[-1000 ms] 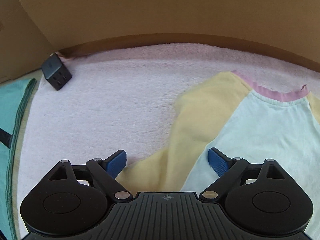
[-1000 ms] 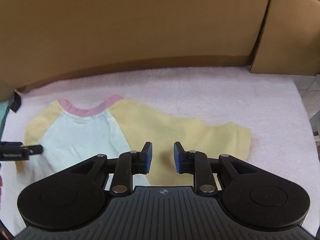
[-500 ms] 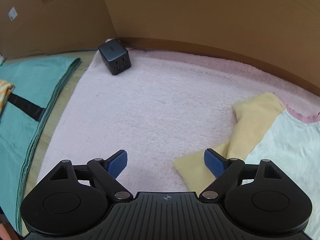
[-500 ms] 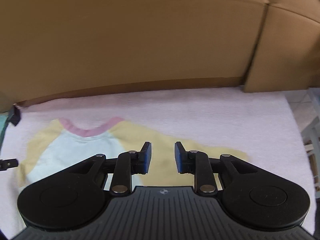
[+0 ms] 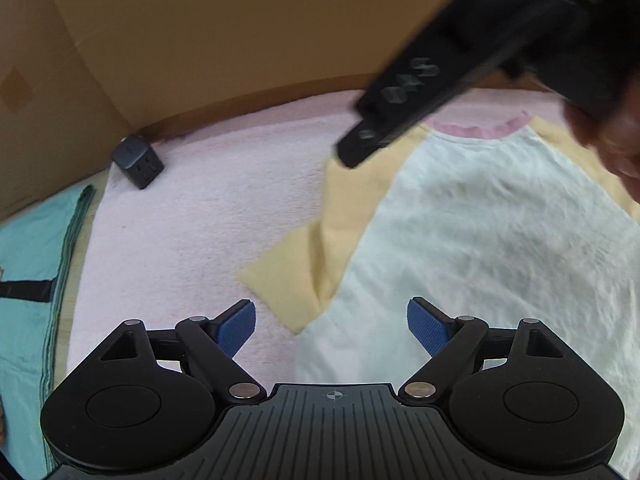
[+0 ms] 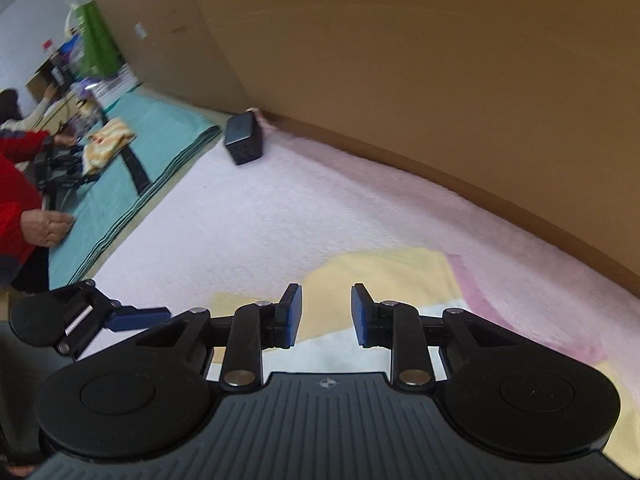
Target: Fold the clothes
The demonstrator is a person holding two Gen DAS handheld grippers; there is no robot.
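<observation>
In the left wrist view, the left tool (image 5: 331, 322) sits at the bottom of the frame with its blue pads (image 5: 236, 330) spread wide and nothing between them — released. Just beyond the pads lies the shirt (image 5: 480, 248), spread flat on a pink towel (image 5: 208, 232): pale body filling the right half of the frame, a yellow sleeve (image 5: 308, 264) folded toward the middle, a pink collar (image 5: 480, 130) near the upper right. The right tool (image 5: 432, 92) cuts across the upper right as a dark, blurred shape above the shirt, with part of a hand (image 5: 616, 140) at the right edge; from here its state cannot be read. A small dark charger block (image 5: 138, 162) rests at the upper left of the towel, close to the brown cardboard wall (image 5: 240, 32). A teal cloth (image 5: 28, 264) runs down the left edge.

In the right wrist view, the right tool (image 6: 326, 314) is at the bottom centre, its pads parted by a clear gap and gripping nothing — also released. Past its tips the shirt's yellow sleeve (image 6: 380, 276) and pink collar (image 6: 492, 300) lie on the towel (image 6: 280, 216). The left tool (image 6: 100, 318) shows at the lower left, over the towel. The charger block (image 6: 243, 140) sits in the upper middle against the cardboard (image 6: 440, 60). On the far left, the teal cloth (image 6: 132, 176) carries a yellow patterned garment (image 6: 106, 142), and another person's red sleeve (image 6: 14, 204) and hand (image 6: 50, 226) rest at its edge.
</observation>
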